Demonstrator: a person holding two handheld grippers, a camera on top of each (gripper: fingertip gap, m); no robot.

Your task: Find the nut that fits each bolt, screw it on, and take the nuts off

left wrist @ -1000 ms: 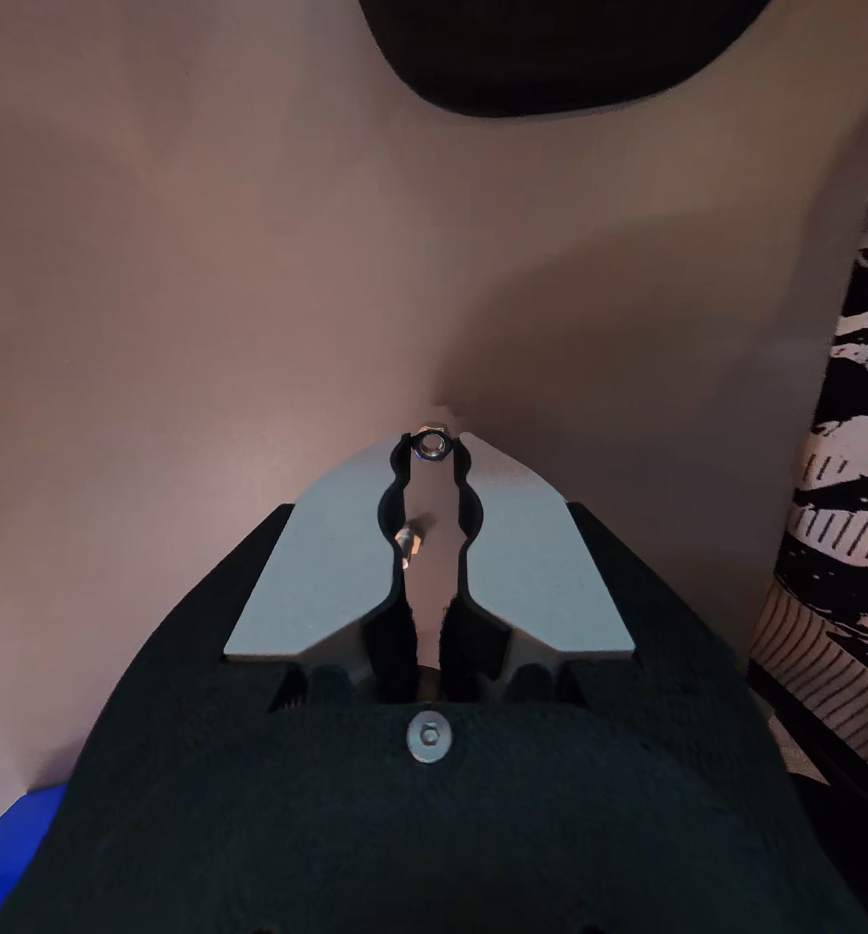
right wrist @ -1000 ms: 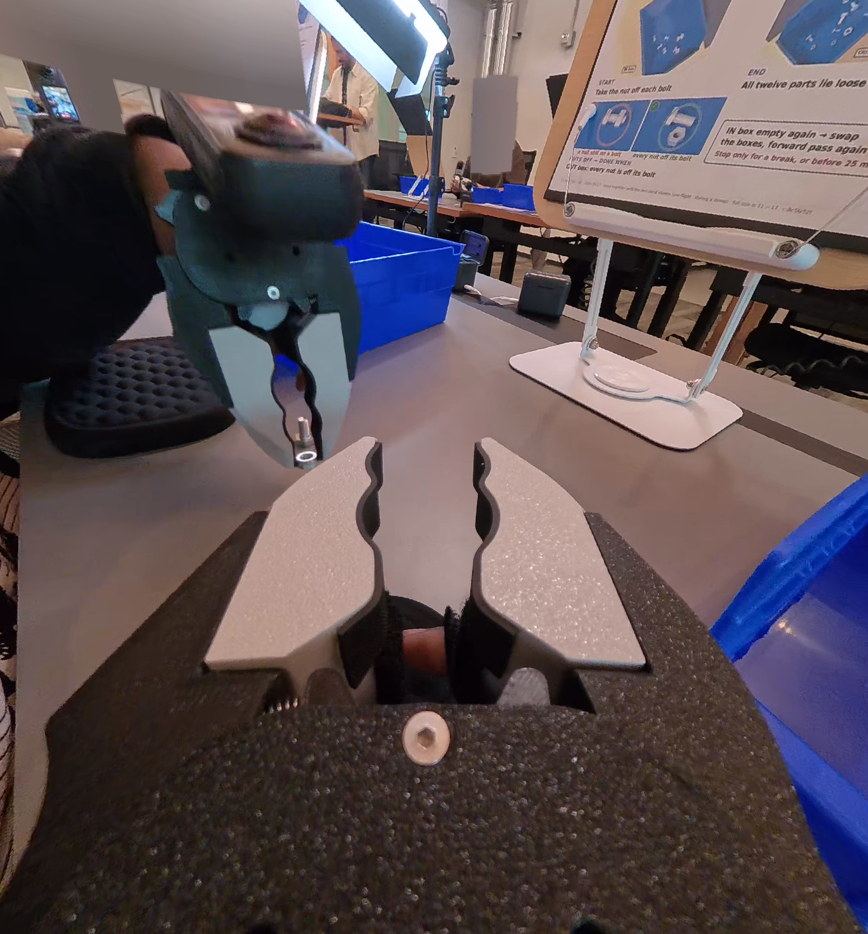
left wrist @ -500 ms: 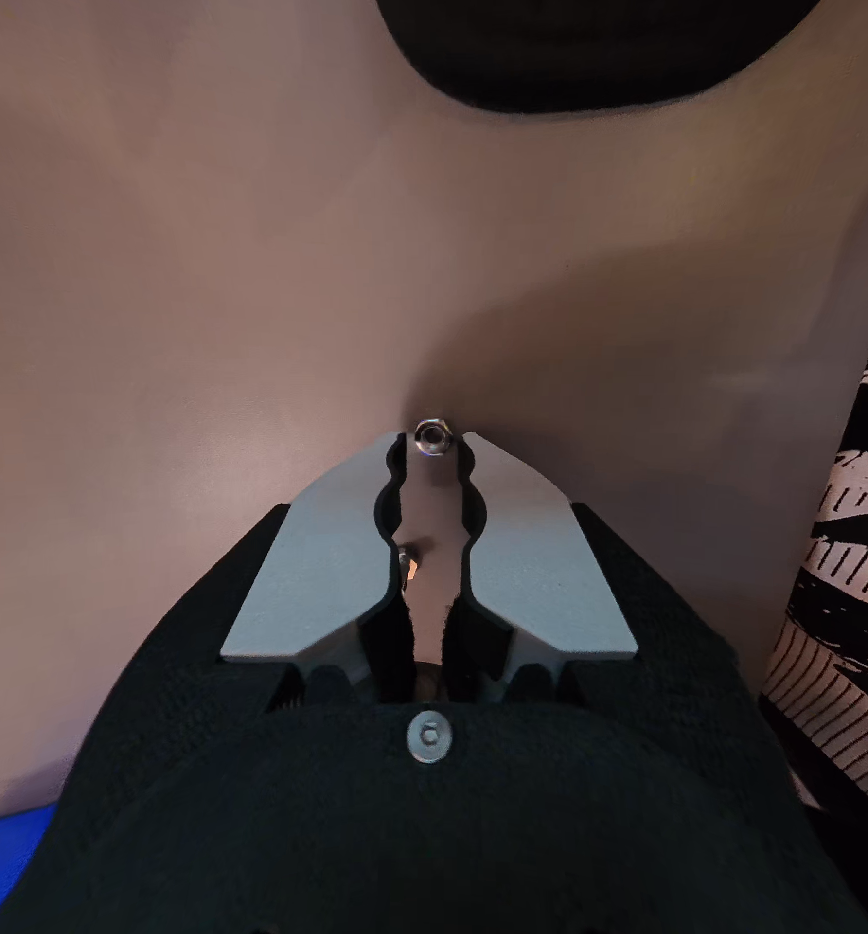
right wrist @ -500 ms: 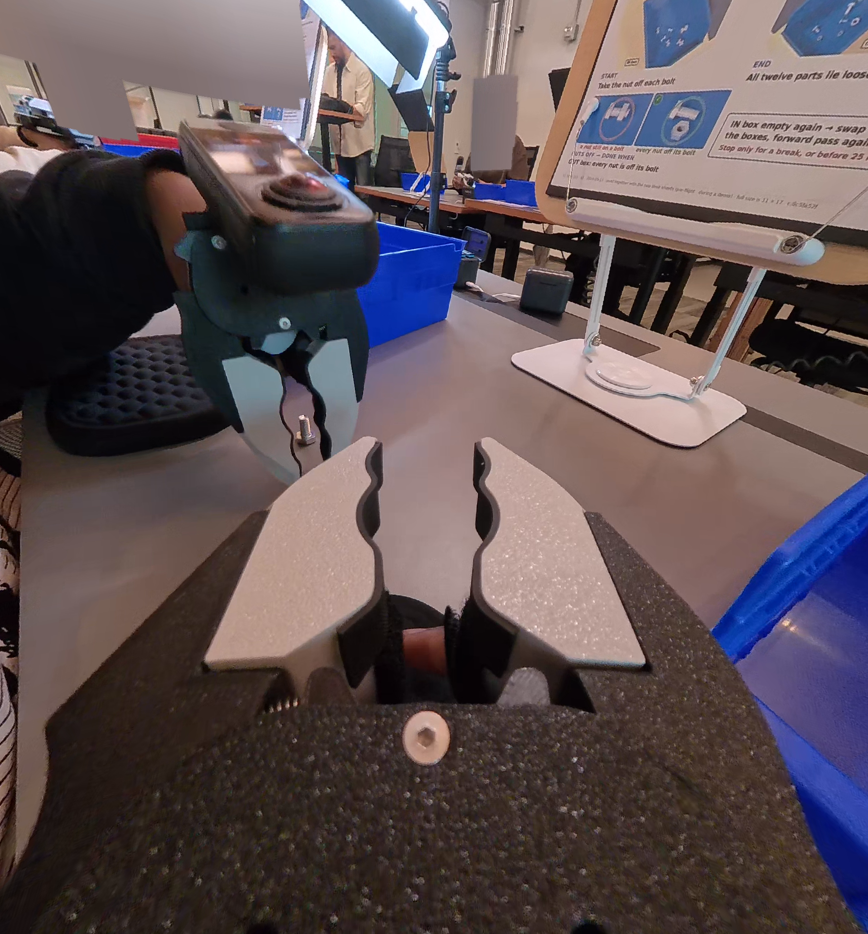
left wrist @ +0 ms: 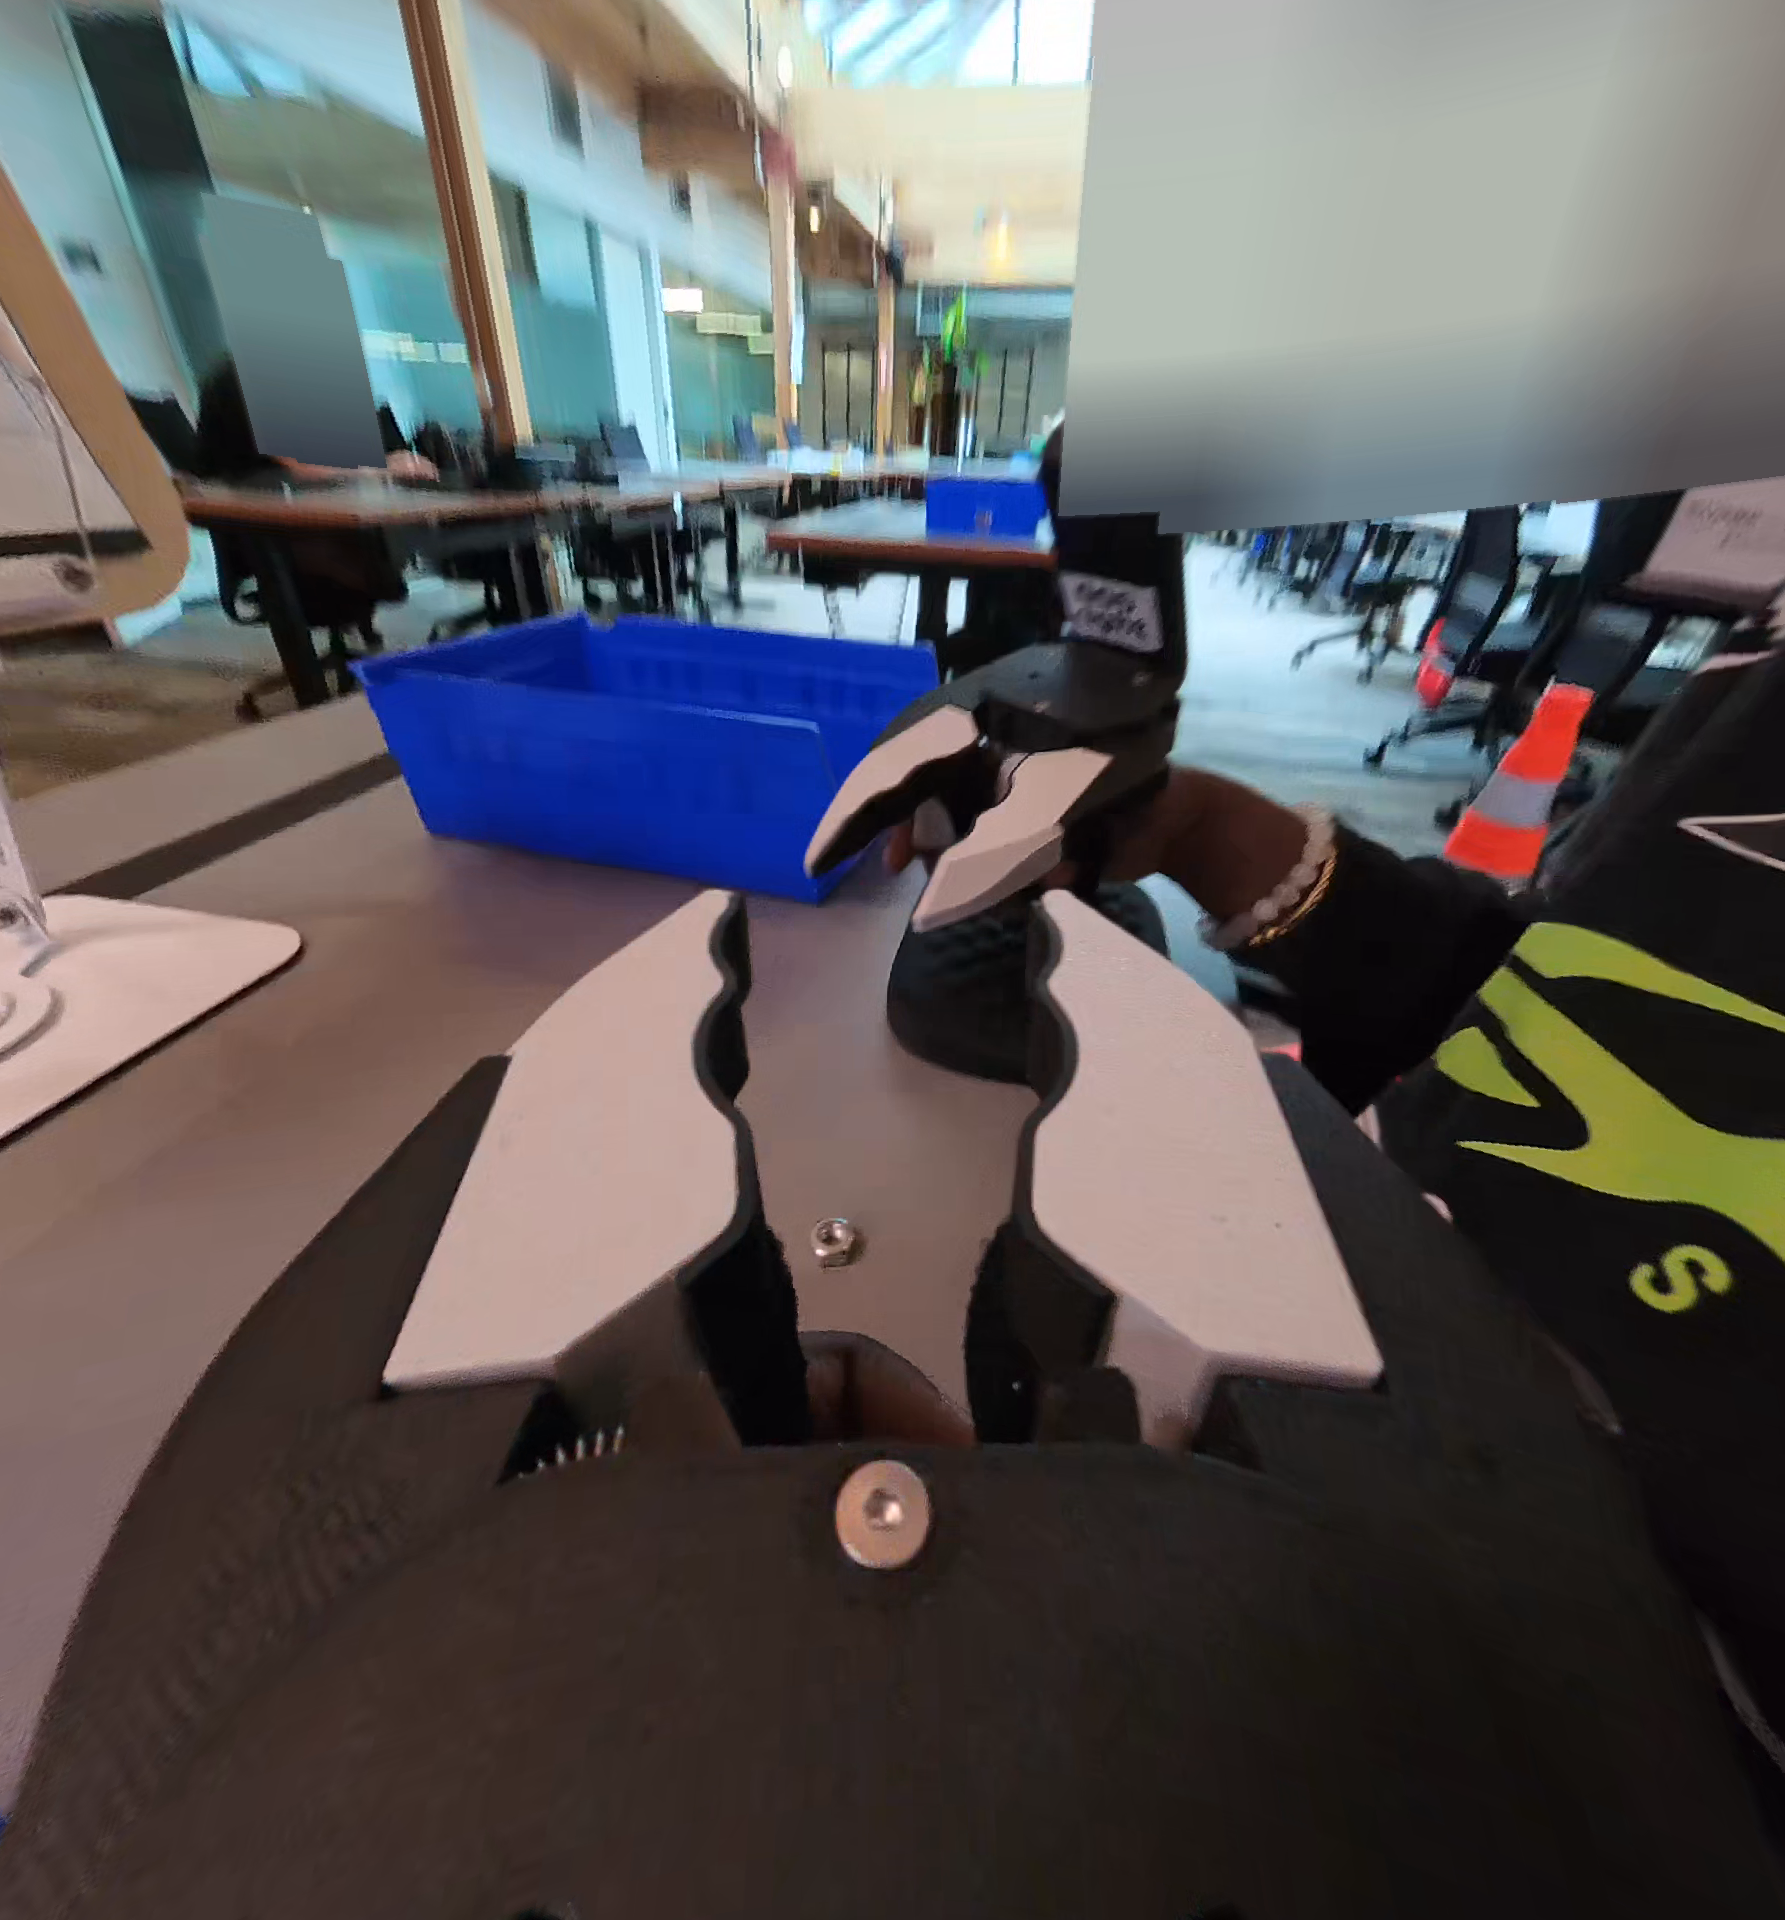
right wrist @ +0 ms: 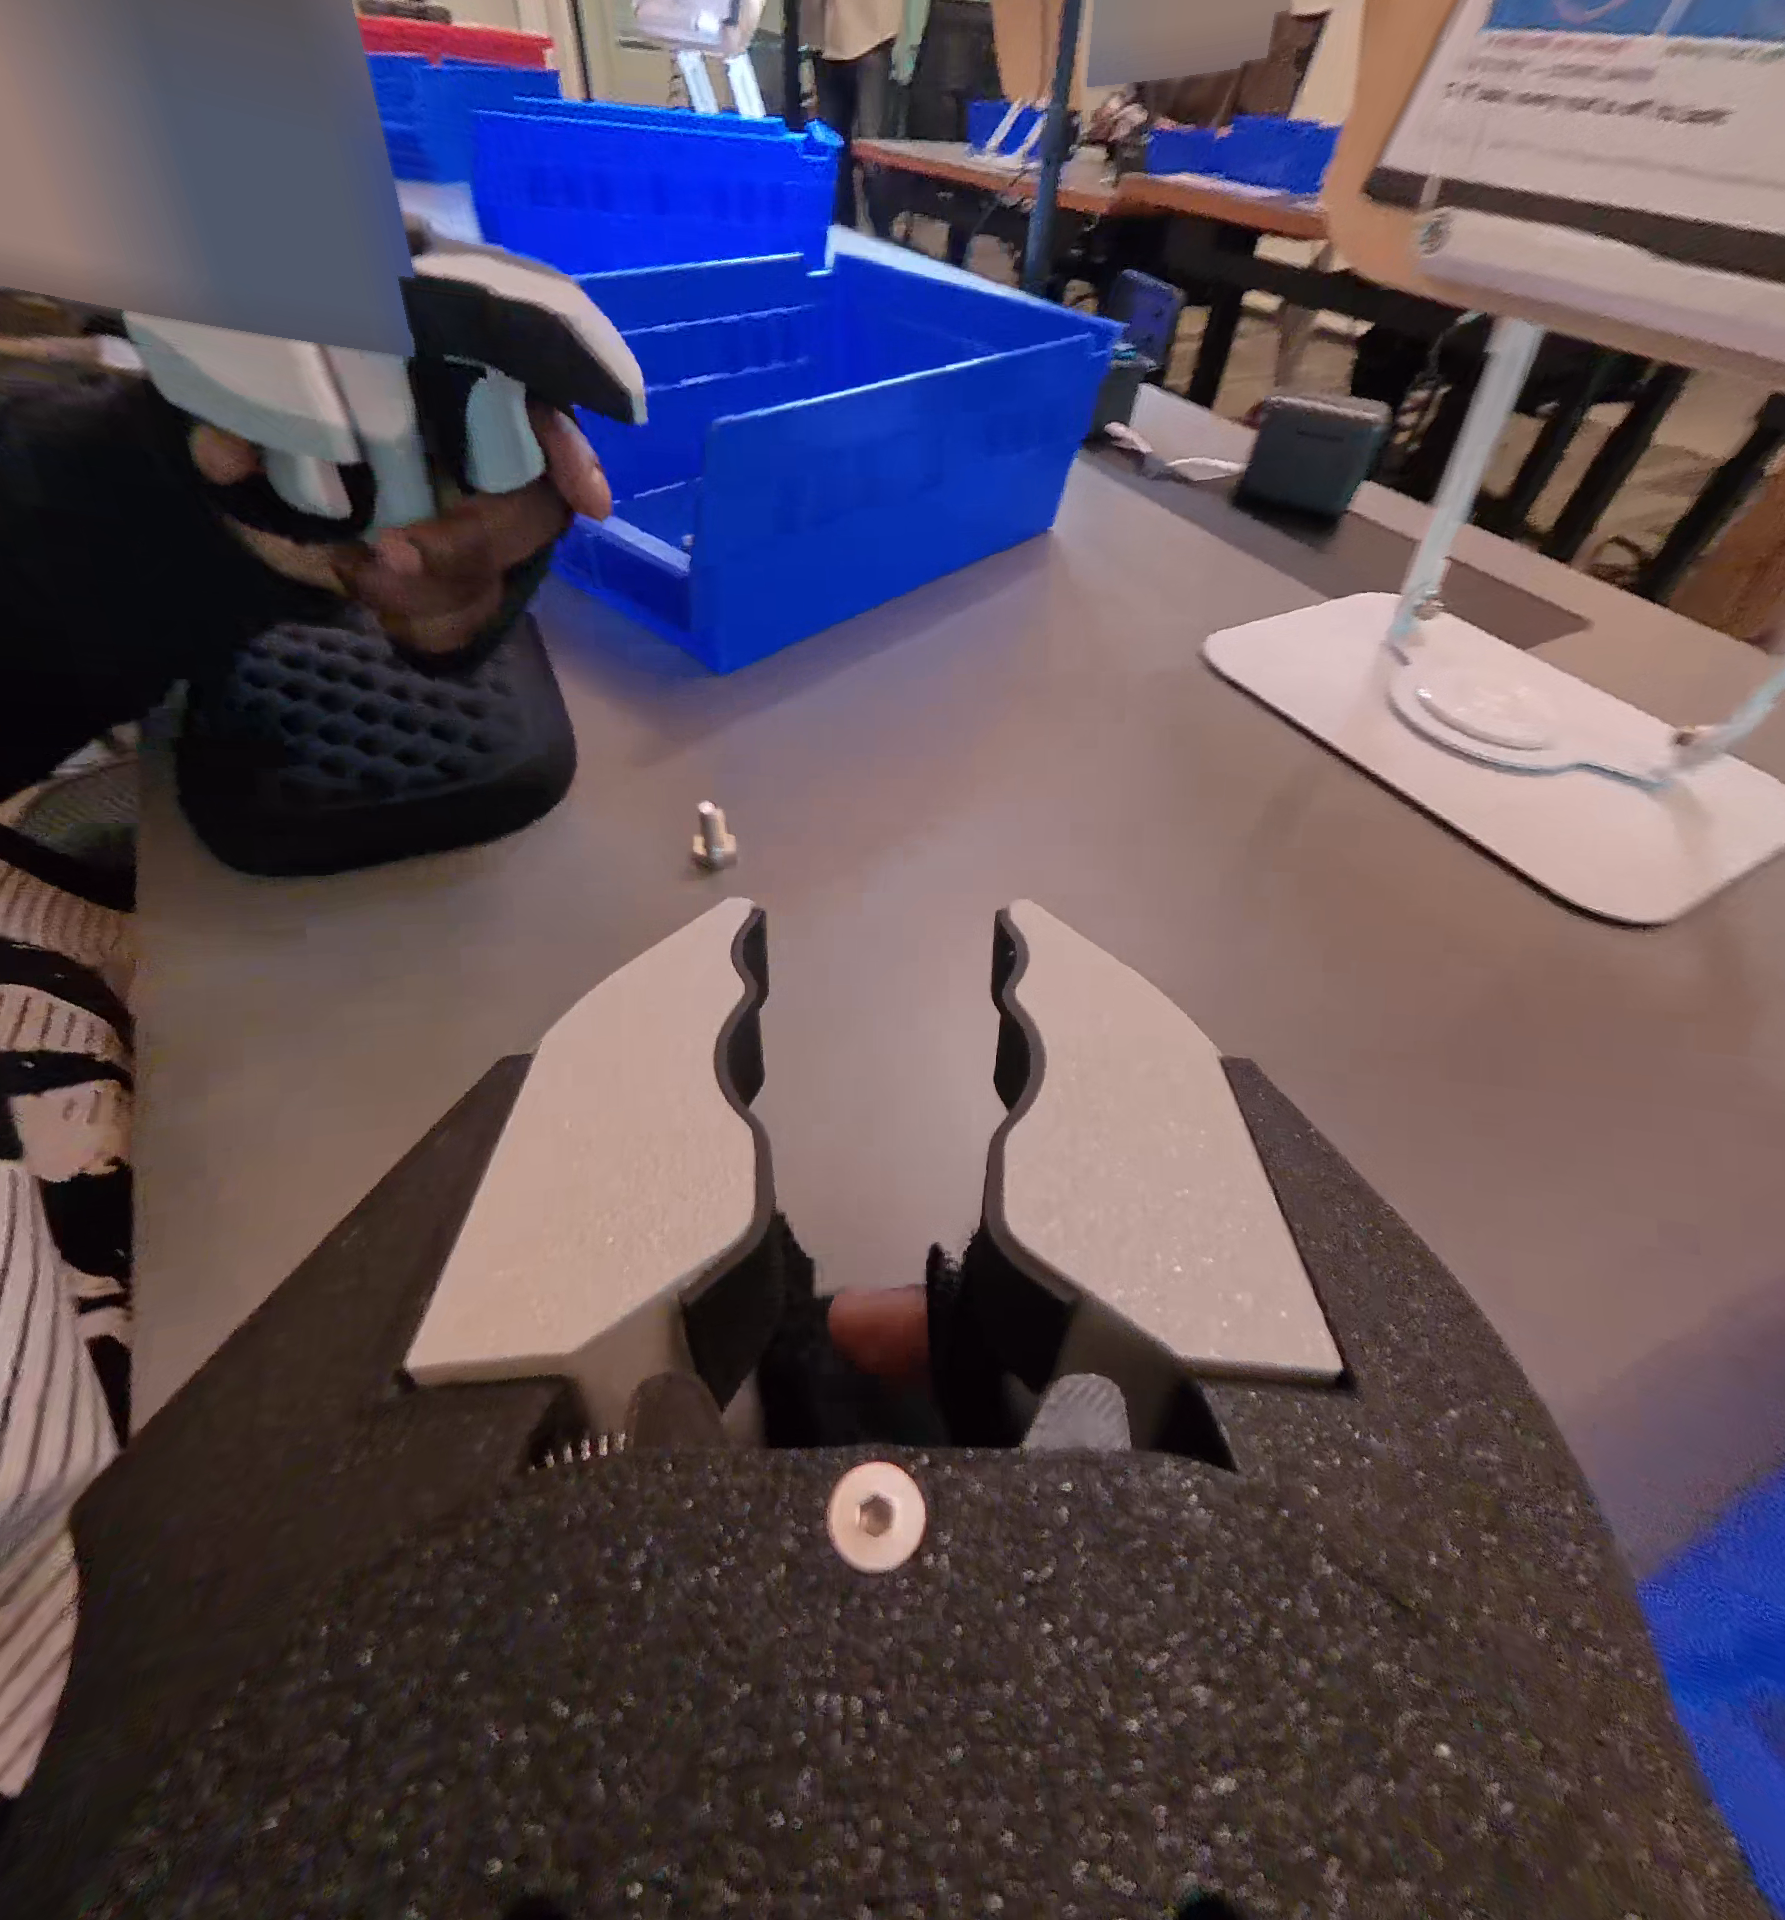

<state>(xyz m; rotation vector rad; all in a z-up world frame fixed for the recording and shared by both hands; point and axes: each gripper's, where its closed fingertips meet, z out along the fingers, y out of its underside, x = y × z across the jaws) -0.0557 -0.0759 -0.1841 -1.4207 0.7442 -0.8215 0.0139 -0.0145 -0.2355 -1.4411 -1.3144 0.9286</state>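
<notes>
A short silver bolt (right wrist: 711, 836) stands on its head on the grey table (right wrist: 971, 790), just beyond my right gripper (right wrist: 880, 920), which is open and empty. In the left wrist view a small silver hex piece (left wrist: 834, 1242), nut-like from above, lies on the table between the bases of my fingers. I cannot tell whether it is the same part. My left gripper (left wrist: 893, 914) is open, empty and raised off the table. It also shows in the right wrist view (right wrist: 514, 343), up left. The right gripper also shows in the left wrist view (left wrist: 929, 831).
A blue bin (right wrist: 815, 447) stands at the back and another blue bin (right wrist: 1761, 1662) at the near right. A black padded rest (right wrist: 368, 748) lies left of the bolt. A white stand base (right wrist: 1490, 748) with an instruction board sits to the right. The small silver hex piece (left wrist: 834, 1242) is about 10 centimetres from my right fingertips. My left gripper's tips are some 12 centimetres from the short silver bolt (right wrist: 711, 836).
My left gripper, which pointed down at the table with the silver piece at its tips, has opened, lifted and tilted up. The piece stays on the table. The right gripper stays open.
</notes>
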